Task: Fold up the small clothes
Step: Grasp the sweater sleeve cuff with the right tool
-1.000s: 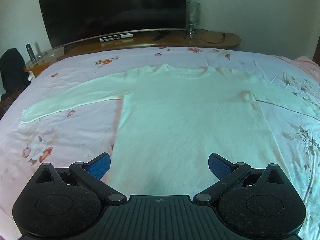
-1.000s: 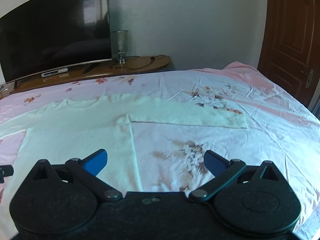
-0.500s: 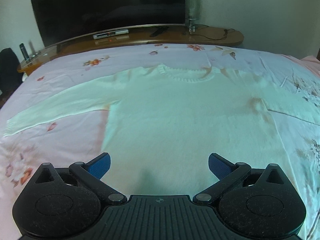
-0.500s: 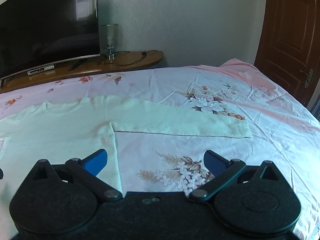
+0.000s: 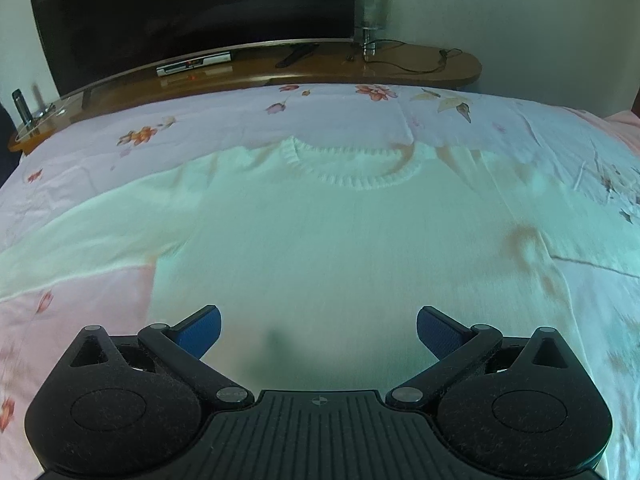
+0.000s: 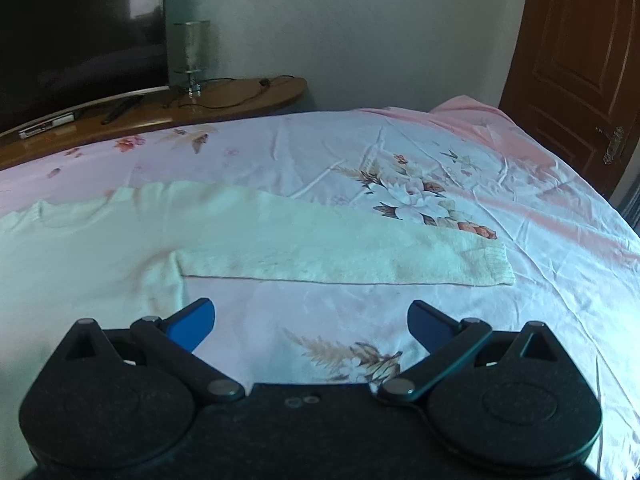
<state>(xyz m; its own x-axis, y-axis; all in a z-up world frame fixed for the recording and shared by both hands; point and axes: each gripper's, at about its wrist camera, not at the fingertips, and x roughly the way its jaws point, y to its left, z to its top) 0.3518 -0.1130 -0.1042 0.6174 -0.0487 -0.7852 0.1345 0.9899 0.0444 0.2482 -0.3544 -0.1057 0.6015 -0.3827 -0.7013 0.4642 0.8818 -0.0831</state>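
Left wrist view: camera has advanced over the bed [image 5: 80,184] since a second ago; the sweater [image 5: 340,248] now fills most of the frame and its left sleeve cuff has slid out past the left edge. Neckline sits further up and larger. Left tool [image 5: 318,326] hangs above the lower middle of the sweater body, jaws wide apart, nothing between them. Faint shadow on the knit just ahead of the jaws suggests it is low over the fabric; contact cannot be confirmed.

Right wrist view: camera has swung rightward and closer; the sweater's right sleeve [image 6: 344,252], earlier seen far ahead, now lies straight across just beyond the jaws, cuff [image 6: 494,260] pointing right. Right tool [image 6: 310,322] is also spread apart and empty, over bare sheet near the armpit corner. TV [image 6: 80,32] and door [image 6: 576,60] frame the background.

Reading: sweater lies flat, face up, both sleeves fully spread; no fold made yet. Both tools are closing in on the garment, so the likely first step is a sleeve fold inward, right sleeve being best placed. Thin knit on a soft sheet: risk of pinching the sheet along with it.
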